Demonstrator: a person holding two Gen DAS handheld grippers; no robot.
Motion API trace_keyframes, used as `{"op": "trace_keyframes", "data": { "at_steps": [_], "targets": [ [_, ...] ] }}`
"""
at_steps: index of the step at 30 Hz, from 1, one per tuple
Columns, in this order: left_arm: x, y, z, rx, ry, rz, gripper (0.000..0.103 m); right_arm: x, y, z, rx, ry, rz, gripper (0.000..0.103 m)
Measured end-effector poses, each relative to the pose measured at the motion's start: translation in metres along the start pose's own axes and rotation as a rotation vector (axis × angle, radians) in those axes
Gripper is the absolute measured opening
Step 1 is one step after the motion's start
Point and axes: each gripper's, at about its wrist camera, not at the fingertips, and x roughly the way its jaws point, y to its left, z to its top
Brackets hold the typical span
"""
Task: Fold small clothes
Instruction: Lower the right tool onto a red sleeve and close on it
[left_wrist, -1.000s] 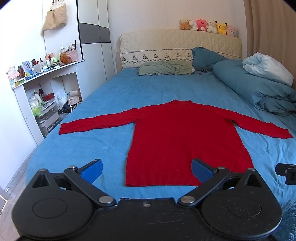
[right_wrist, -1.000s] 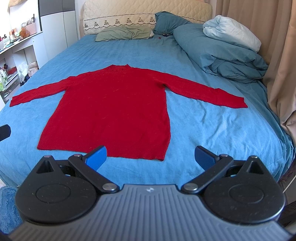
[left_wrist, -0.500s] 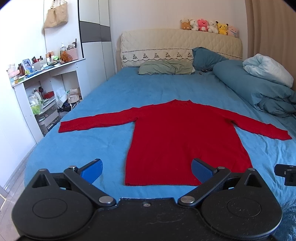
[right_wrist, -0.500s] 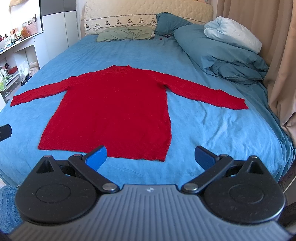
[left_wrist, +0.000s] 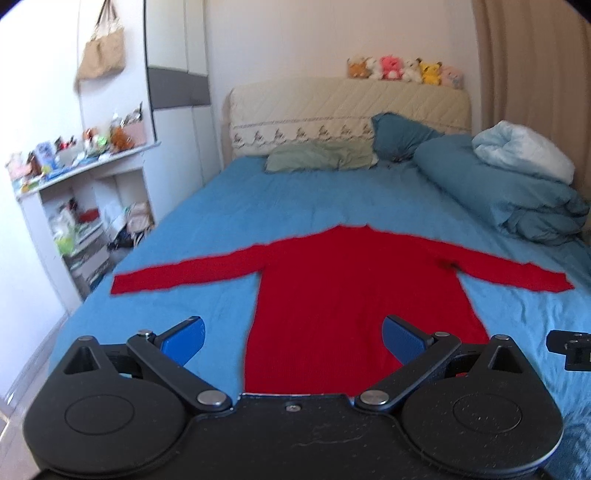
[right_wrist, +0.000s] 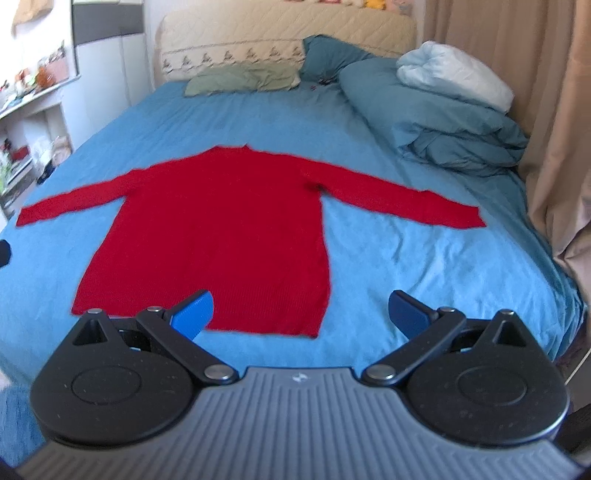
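Red sweater (left_wrist: 354, 291) spread flat on the blue bed sheet (left_wrist: 280, 199), both grippers spread wide and holding nothing.

Lying face-flat in the middle of the bed, both sleeves stretched straight out to the sides, collar toward the quilted headboard (left_wrist: 347, 107), hem toward the cameras. Left gripper (left_wrist: 293, 334) hovering near the hem's left half, blue pads (left_wrist: 184, 338) far apart, no cloth between. Right gripper (right_wrist: 299, 314) poised over the hem's right corner, likewise splayed and clear of the knit. Green pillow (left_wrist: 321, 158) and teal pillow (left_wrist: 399, 134) up by the headboard, bundled duvet (right_wrist: 436, 114) along the right edge, well apart from the sweater. Slightly blurred throughout.
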Motion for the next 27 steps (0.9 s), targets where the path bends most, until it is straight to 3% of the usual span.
{"op": "trace_keyframes", "data": {
  "at_steps": [7, 13, 20, 27],
  "targets": [
    [0.041, -0.029, 0.06, 0.053, -0.085, -0.04, 0.103, 0.028, -0.054, 0.039, 0.119, -0.03, -0.051, 0.103],
    [0.12, -0.067, 0.106, 0.066, -0.07, -0.116, 0.103, 0.09, -0.113, 0.069, 0.184, -0.081, -0.155, 0.103],
    [0.255, -0.119, 0.132, 0.029, 0.053, -0.202, 0.103, 0.192, -0.176, 0.072, 0.315, -0.135, -0.205, 0.103],
    [0.389, -0.185, 0.123, 0.081, 0.201, -0.234, 0.103, 0.302, -0.235, 0.047, 0.441, -0.132, -0.292, 0.103]
  ]
}}
